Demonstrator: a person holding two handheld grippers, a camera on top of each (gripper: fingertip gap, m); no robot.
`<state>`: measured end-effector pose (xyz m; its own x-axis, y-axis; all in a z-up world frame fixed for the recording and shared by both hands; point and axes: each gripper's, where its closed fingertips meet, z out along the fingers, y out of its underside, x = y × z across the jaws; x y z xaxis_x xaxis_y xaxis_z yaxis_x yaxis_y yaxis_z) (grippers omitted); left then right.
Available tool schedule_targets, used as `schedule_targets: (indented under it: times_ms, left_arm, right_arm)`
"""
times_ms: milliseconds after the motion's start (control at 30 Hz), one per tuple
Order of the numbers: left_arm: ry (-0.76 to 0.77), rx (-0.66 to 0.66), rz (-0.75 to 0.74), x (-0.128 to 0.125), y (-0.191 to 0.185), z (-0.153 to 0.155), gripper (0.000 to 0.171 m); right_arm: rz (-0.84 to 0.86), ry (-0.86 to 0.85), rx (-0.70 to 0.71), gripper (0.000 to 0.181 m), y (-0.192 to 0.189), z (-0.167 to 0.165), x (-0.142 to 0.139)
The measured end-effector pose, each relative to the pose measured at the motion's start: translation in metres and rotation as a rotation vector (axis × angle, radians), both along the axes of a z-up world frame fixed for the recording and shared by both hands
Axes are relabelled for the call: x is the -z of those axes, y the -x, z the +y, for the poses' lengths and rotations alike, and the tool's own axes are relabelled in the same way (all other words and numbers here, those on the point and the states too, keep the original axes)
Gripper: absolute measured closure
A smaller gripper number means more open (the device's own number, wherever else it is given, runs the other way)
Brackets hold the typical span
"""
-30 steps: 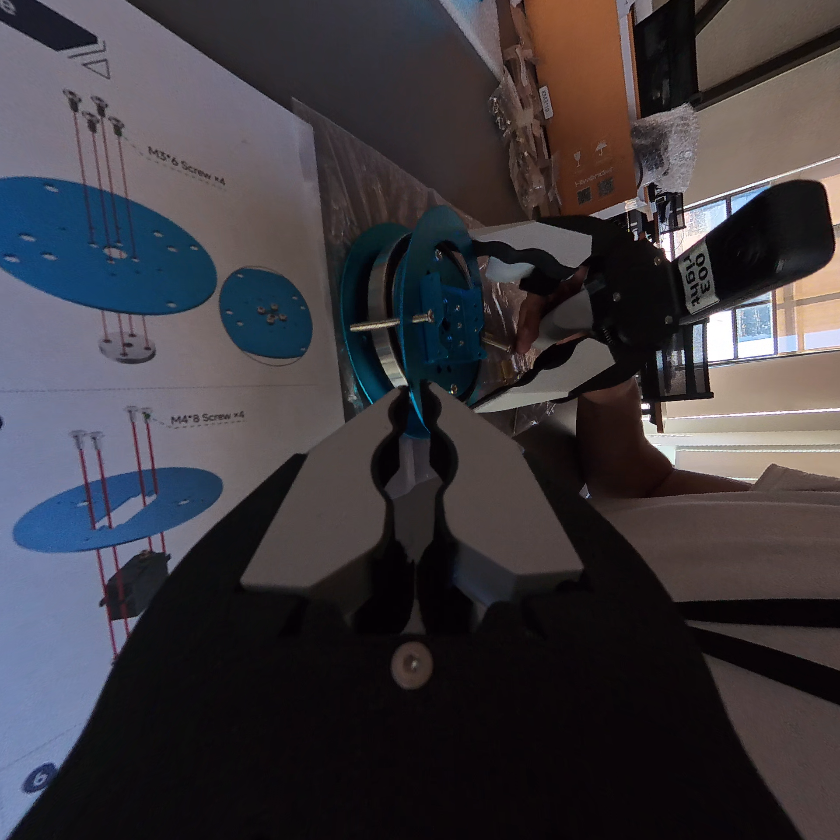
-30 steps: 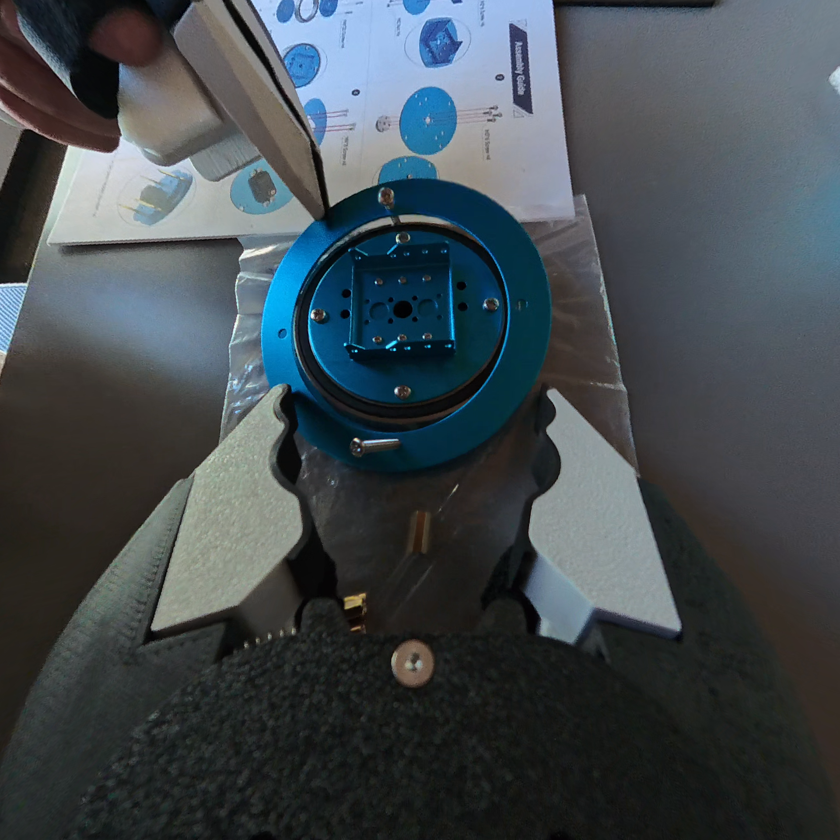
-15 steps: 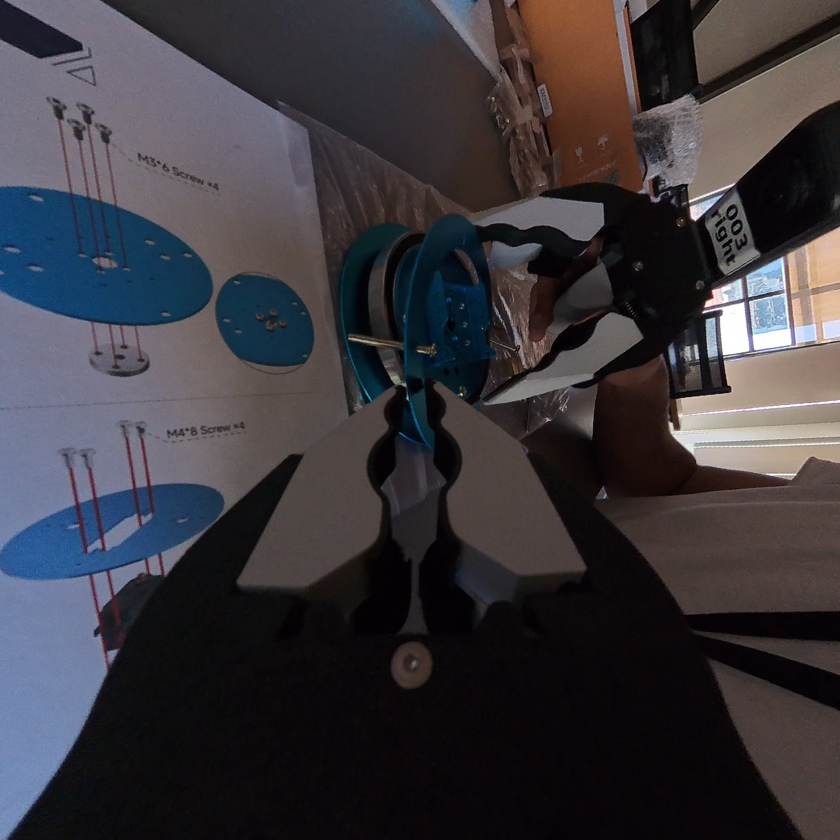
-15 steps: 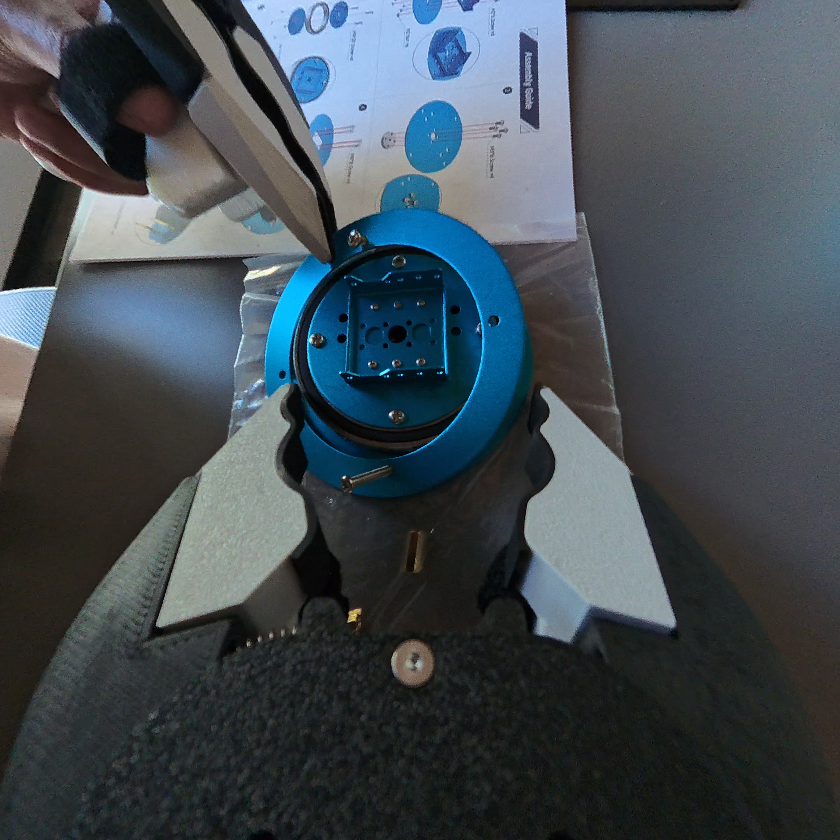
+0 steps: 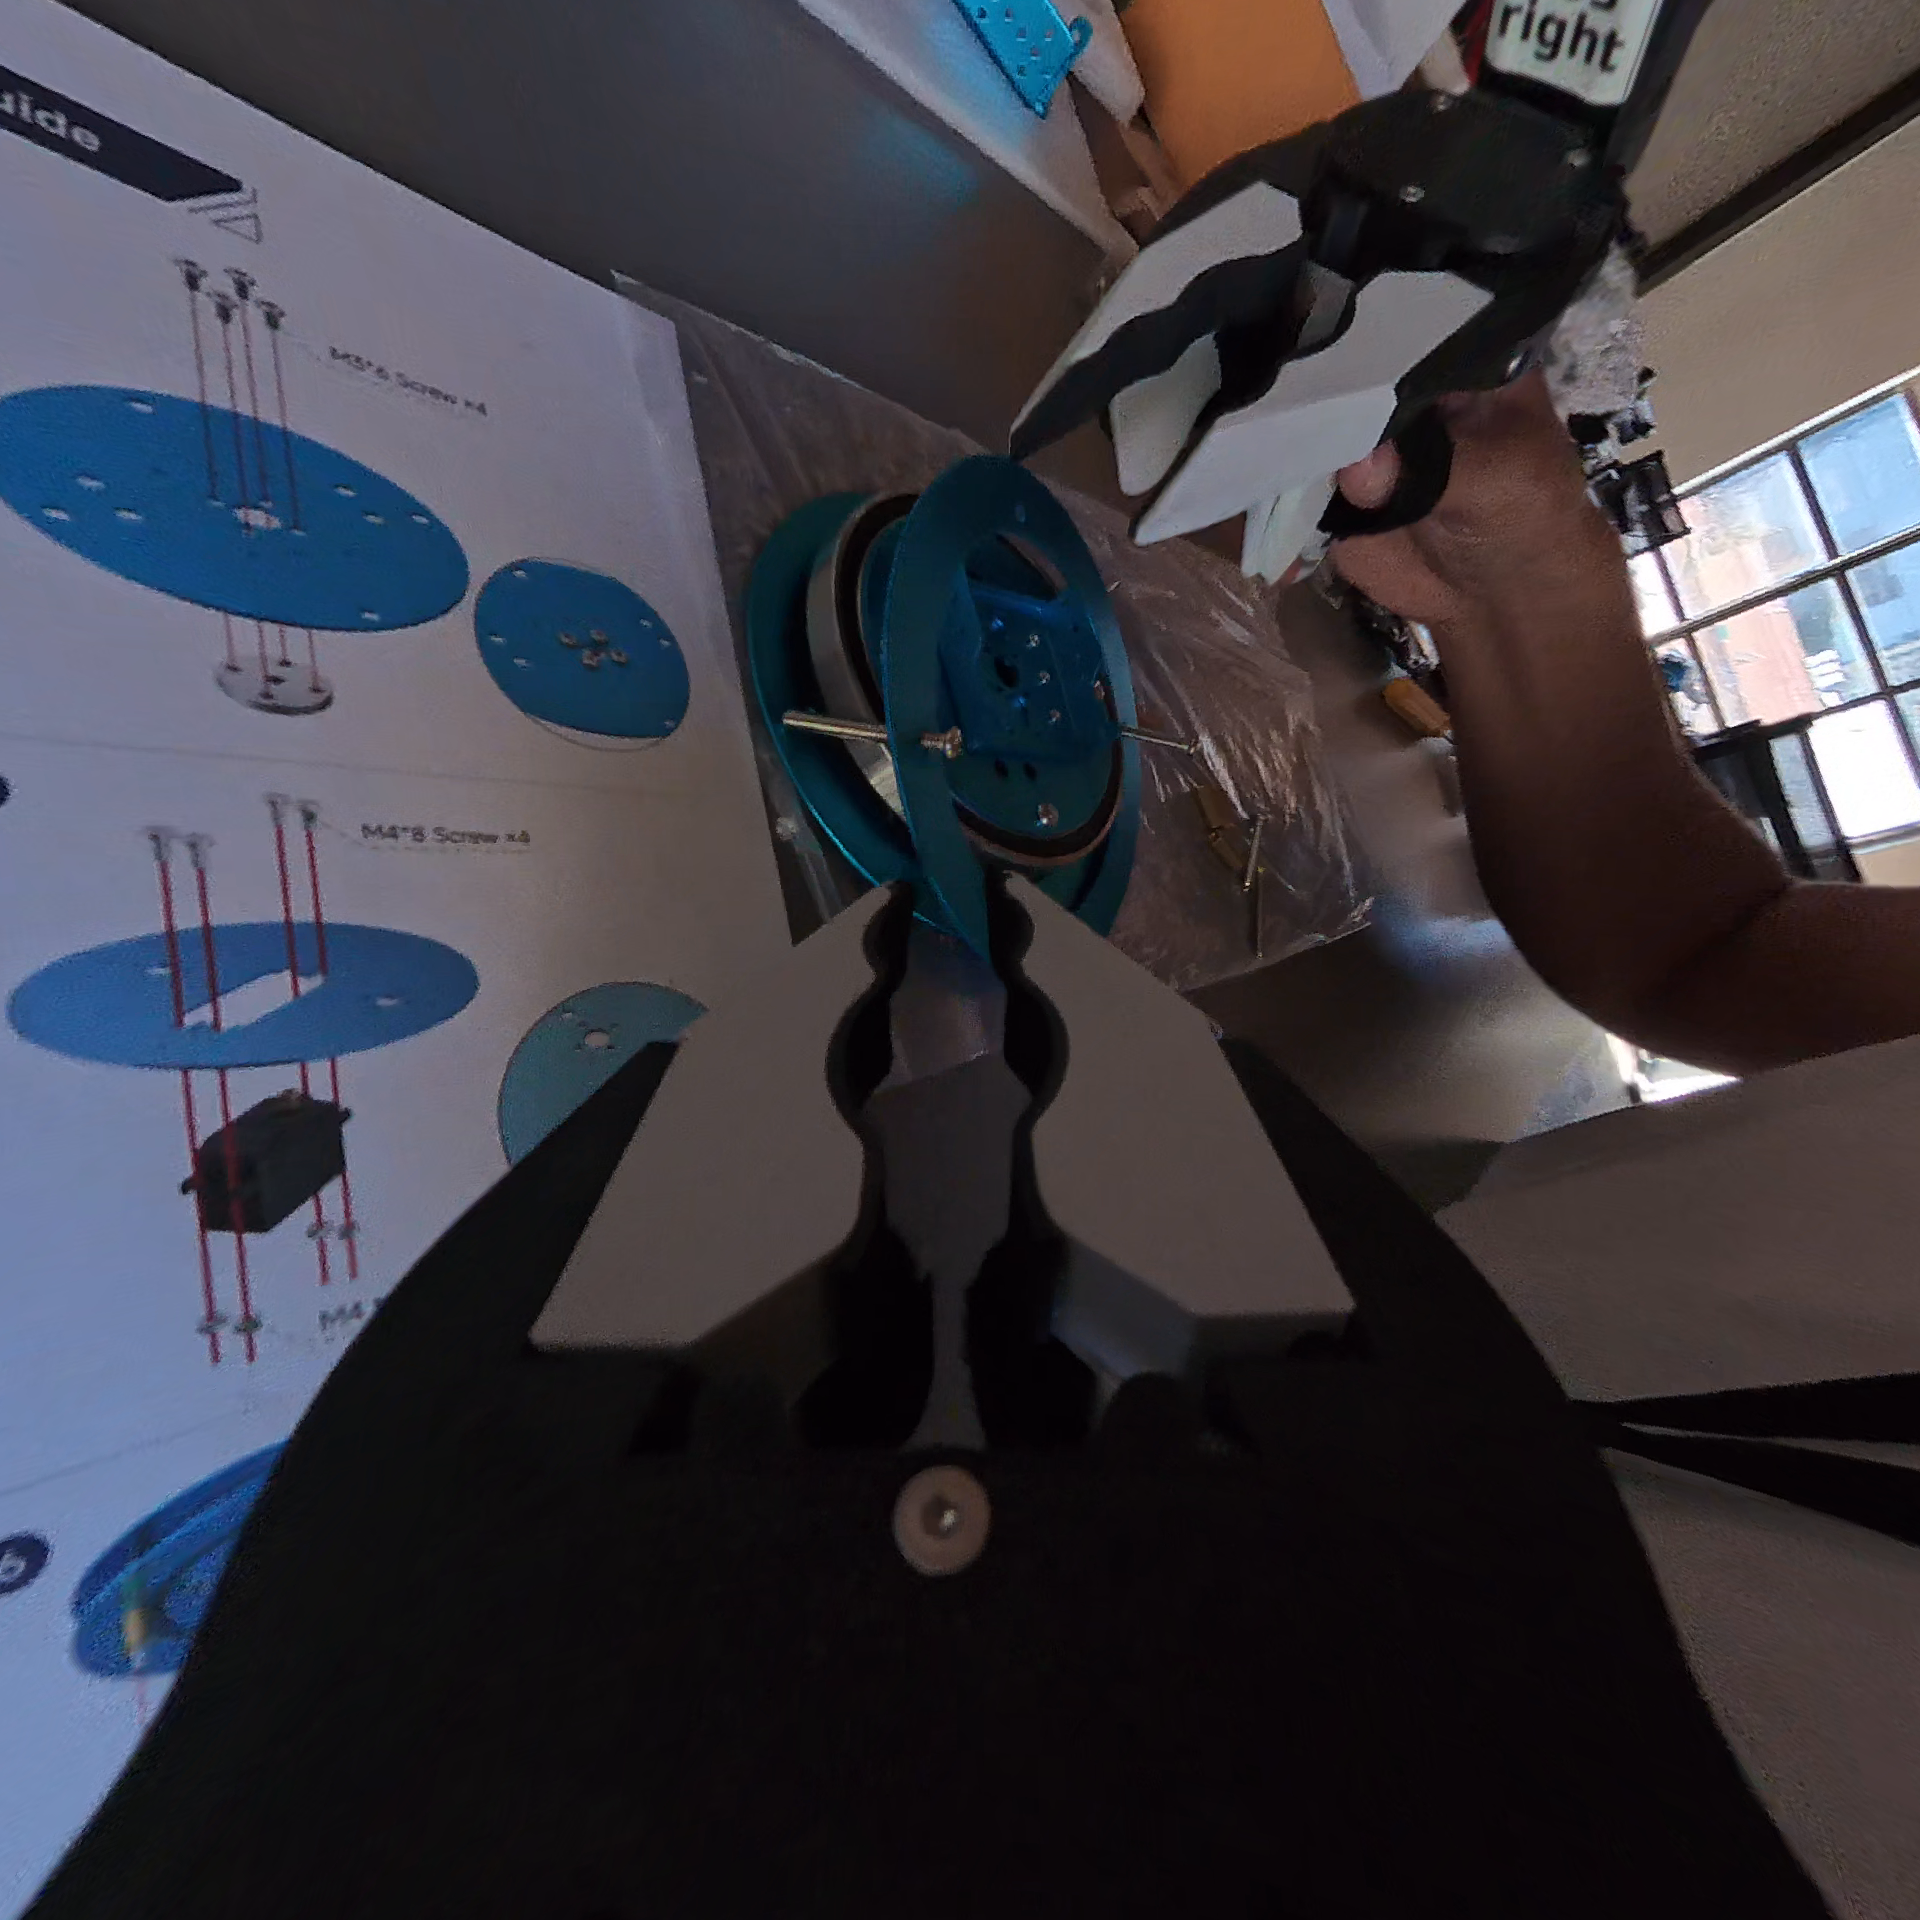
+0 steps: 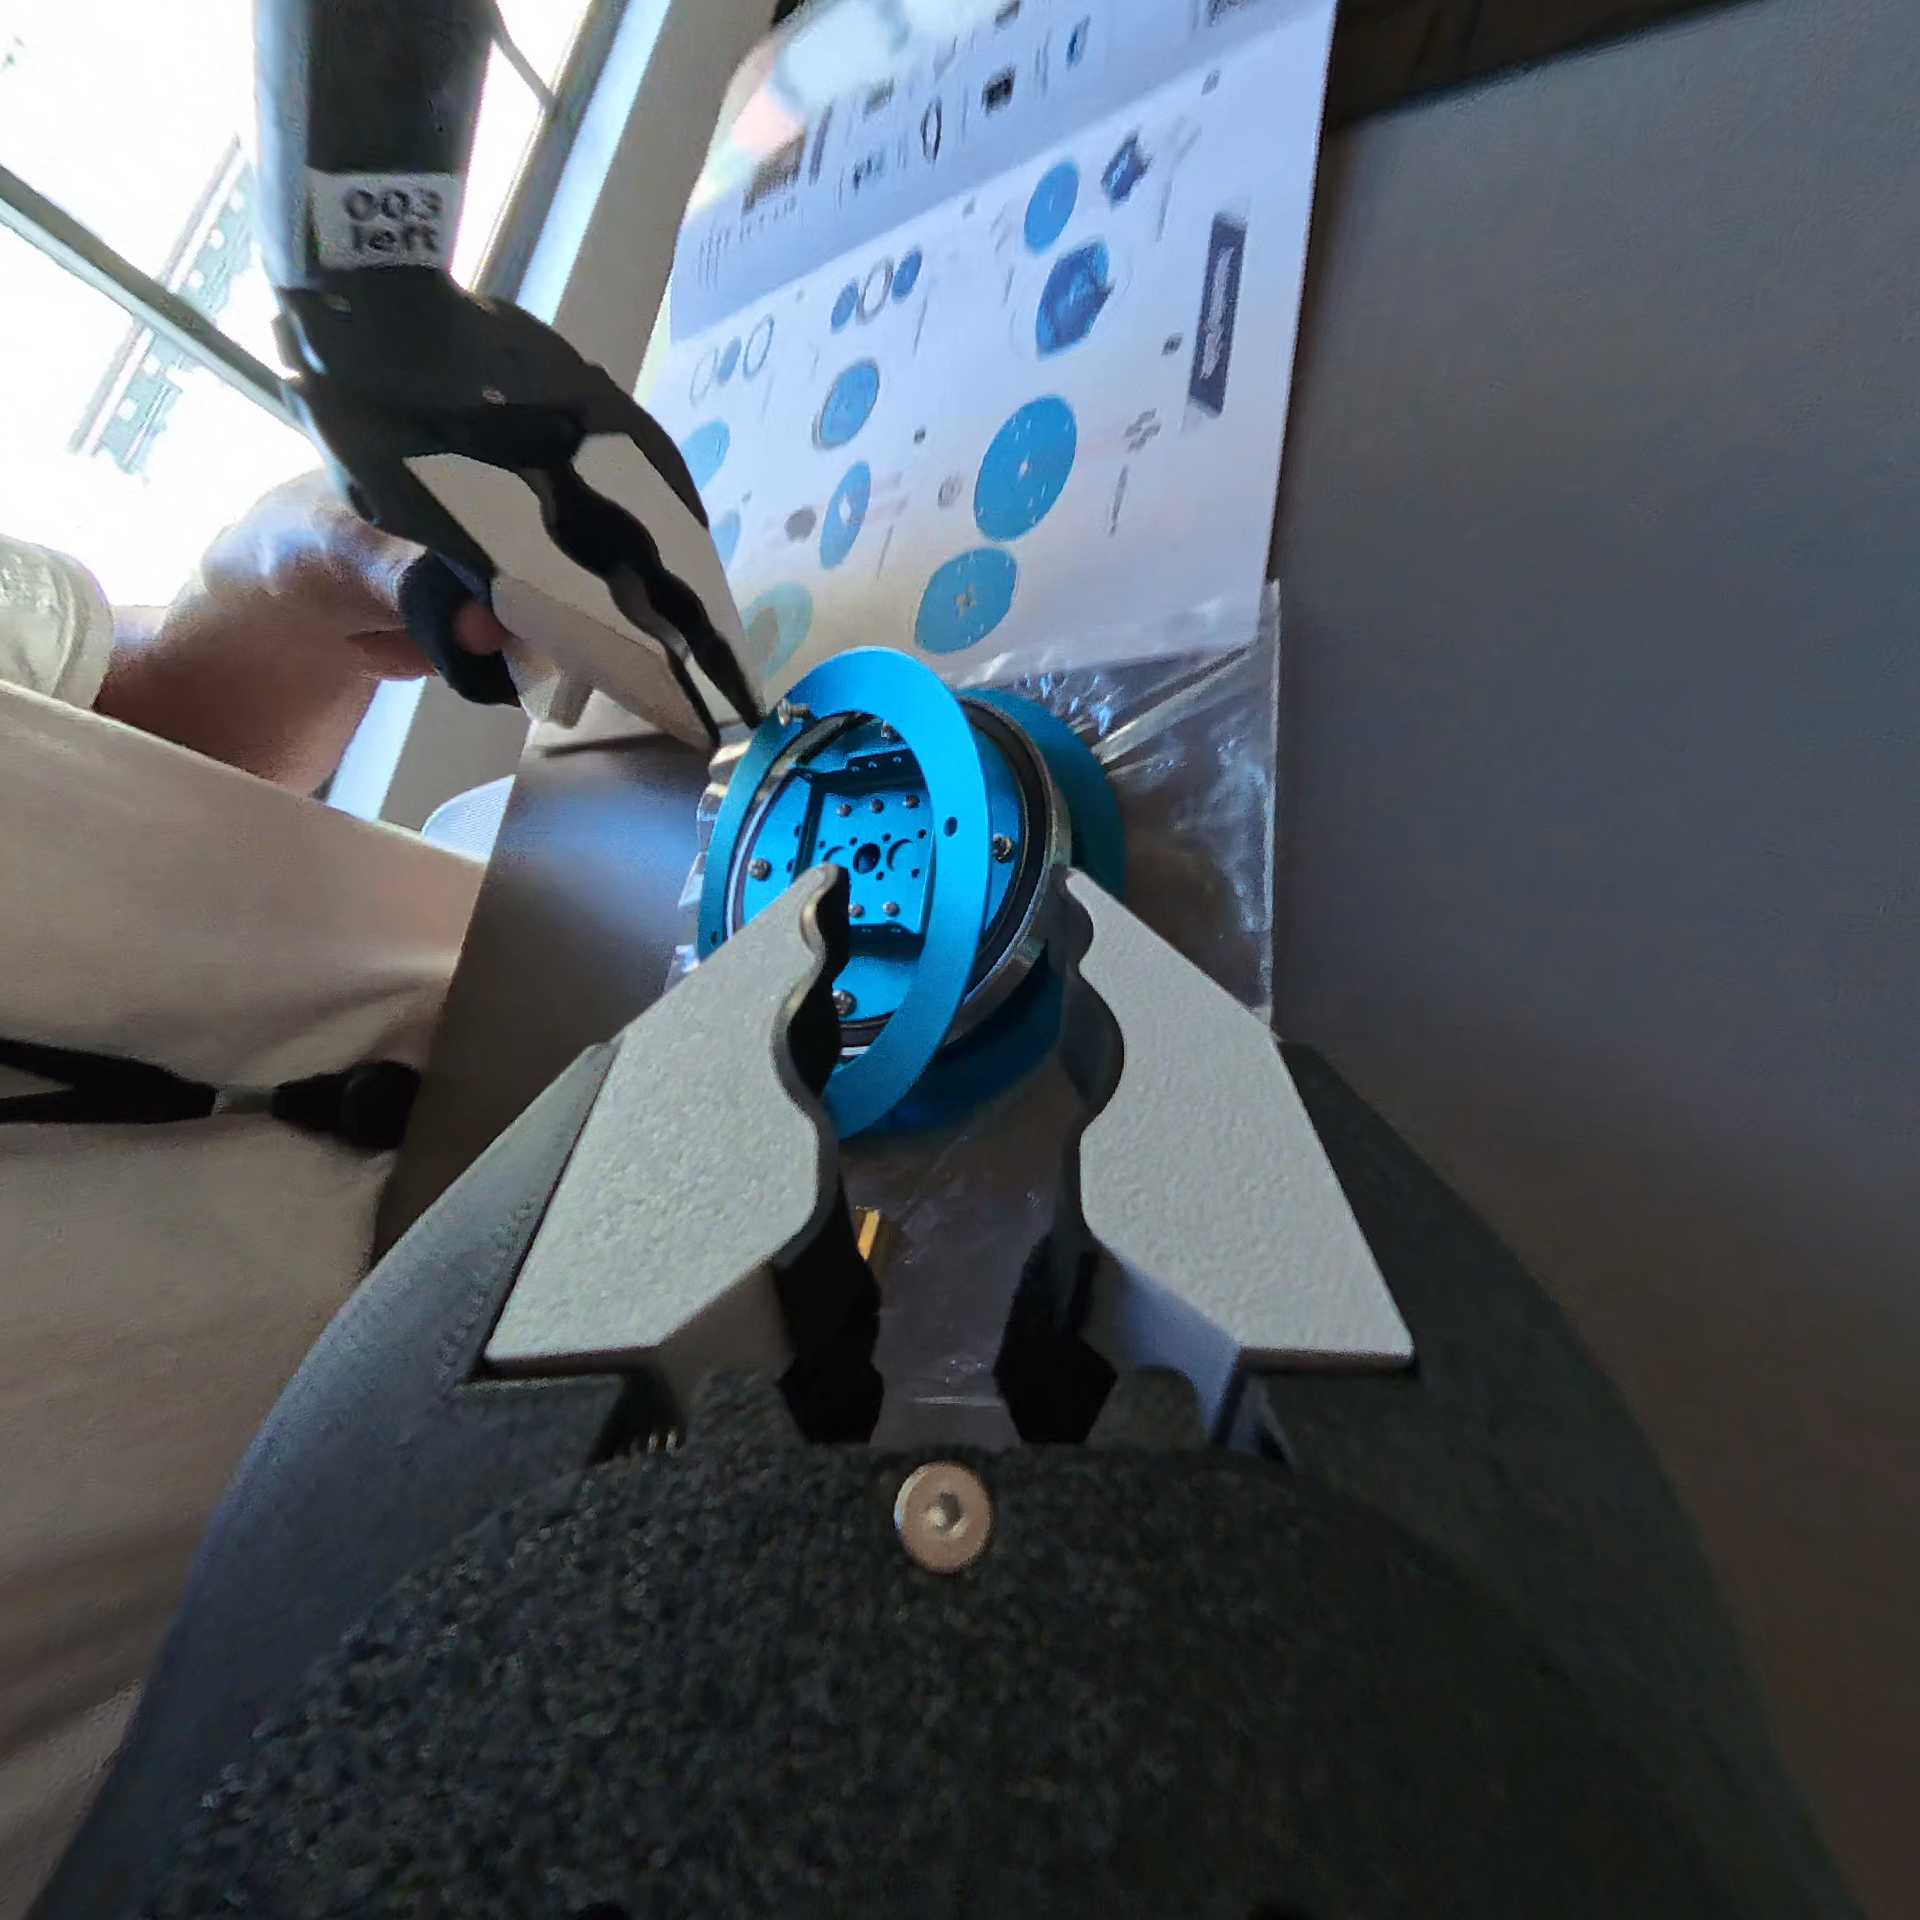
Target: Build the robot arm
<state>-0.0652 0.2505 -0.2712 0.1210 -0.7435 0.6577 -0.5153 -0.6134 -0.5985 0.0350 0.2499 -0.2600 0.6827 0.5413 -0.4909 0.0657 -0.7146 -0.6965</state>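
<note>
Our left gripper (image 5: 951,914) fills the lower centre of its own view, its grey fingers drawn close together with only a narrow gap at the tips, pinched on a thin edge. In the right wrist view it reaches down from the upper left, with our left hand (image 6: 301,613) wrapped around its grip. Our right gripper (image 6: 951,914) has its fingers spread wide apart, nothing clamped between them. It shows at the upper right of the left wrist view, our right hand (image 5: 1423,540) and bare forearm behind it.

Dark grey table (image 6: 1610,727), sunlit paned window (image 5: 1787,613)
</note>
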Motion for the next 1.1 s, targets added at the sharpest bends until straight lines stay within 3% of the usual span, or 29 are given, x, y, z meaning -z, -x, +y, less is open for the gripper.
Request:
schedule_targets:
  times_ms: [133,233,400,533,767,1100]
  left_arm:
    - [-0.111,-0.054,0.013,0.002,0.008,-0.001,0.154]
    - [-0.17,-0.068,0.015,0.002,0.01,-0.005,0.154]
    - [-0.238,-0.064,0.023,0.005,0.005,-0.014,0.152]
    - [-0.266,-0.083,0.007,0.001,-0.002,-0.015,0.152]
    - [-0.006,-0.169,-0.034,0.003,-0.02,-0.013,0.152]
    - [0.251,-0.162,-0.179,-0.019,-0.03,-0.021,0.171]
  right_arm:
    - [-0.005,0.129,-0.069,0.148,0.007,0.003,0.02]
    - [0.01,0.185,-0.041,0.166,0.002,0.007,0.027]
    - [0.159,0.282,0.016,0.172,-0.001,0.011,0.027]
    - [0.153,0.278,0.027,0.171,-0.002,0.012,0.028]
    - [0.152,0.253,0.053,0.171,-0.003,0.011,0.027]
    - [0.24,0.24,0.089,0.17,-0.011,0.005,0.01]
